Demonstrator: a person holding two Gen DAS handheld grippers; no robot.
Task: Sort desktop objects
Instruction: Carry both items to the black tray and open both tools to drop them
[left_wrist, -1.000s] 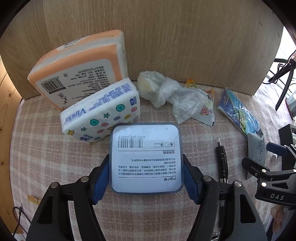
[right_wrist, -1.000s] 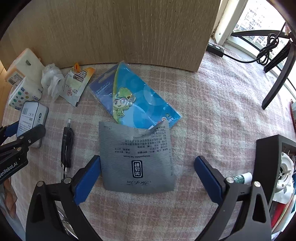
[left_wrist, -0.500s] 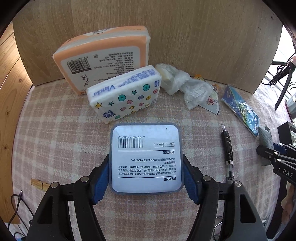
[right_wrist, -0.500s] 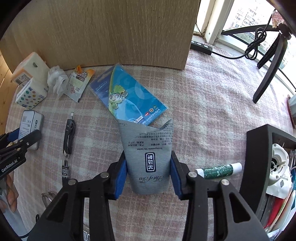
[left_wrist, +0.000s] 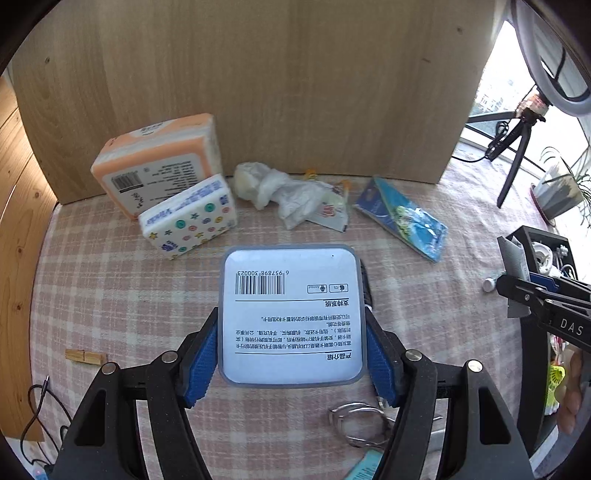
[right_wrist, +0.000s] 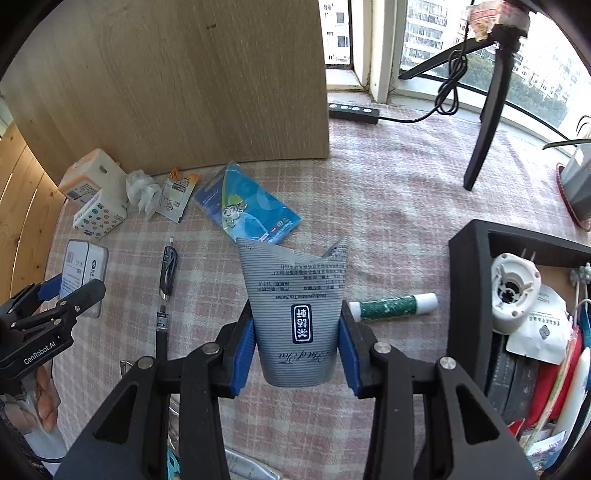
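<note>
Two handheld grippers are seen above a checked tablecloth (right_wrist: 388, 192), each clamped on an item. In the left wrist view, a flat white box with a barcode label (left_wrist: 291, 314) is pinched at its two sides by the blue pads of the left gripper (left_wrist: 291, 354). At eleven o'clock from the box, an orange tissue pack (left_wrist: 155, 162) and a star-patterned tissue pack (left_wrist: 188, 218) are stacked against a wooden board. Crumpled plastic (left_wrist: 273, 188) lies at twelve o'clock, a blue card packet (left_wrist: 402, 218) at one o'clock. In the right wrist view, a grey striped tea sachet (right_wrist: 295, 314) is squeezed into a curl by the right gripper (right_wrist: 295, 350). A black pen (right_wrist: 166, 273) lies at nine o'clock of it, a green glue stick (right_wrist: 391, 306) at three o'clock, and a black tray (right_wrist: 469, 266) of oddments further right.
</note>
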